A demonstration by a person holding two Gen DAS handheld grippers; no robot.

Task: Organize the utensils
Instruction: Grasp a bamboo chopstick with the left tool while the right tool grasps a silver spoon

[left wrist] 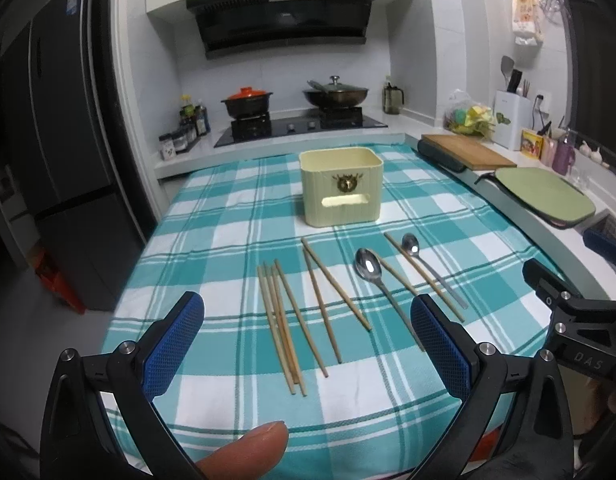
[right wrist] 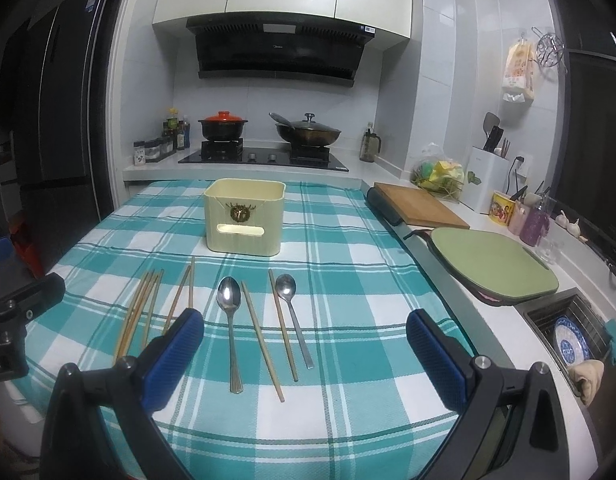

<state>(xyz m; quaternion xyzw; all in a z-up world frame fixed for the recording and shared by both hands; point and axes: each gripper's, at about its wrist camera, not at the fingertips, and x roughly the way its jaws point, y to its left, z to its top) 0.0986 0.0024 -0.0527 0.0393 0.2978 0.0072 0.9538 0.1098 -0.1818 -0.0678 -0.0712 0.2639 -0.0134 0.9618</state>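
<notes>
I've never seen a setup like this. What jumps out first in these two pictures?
Probably the teal and white checked tablecloth, with wooden chopsticks and two metal spoons laid out in a loose row across it. Behind them stands a cream-coloured container, open at the top. At the near edge of each view, two blue-padded fingers of the left gripper and the right gripper stand wide apart, holding nothing.

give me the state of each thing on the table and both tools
left tool: open, holding nothing, above the near table edge
right tool: open, holding nothing
box: upright, open top, inside hidden
chopsticks: loose, flat on the cloth, none in the box
big spoon: flat, bowl up, bowl toward the box
small spoon: flat, bowl up, beside a chopstick
wok: lid on
red pot: lid on
</notes>
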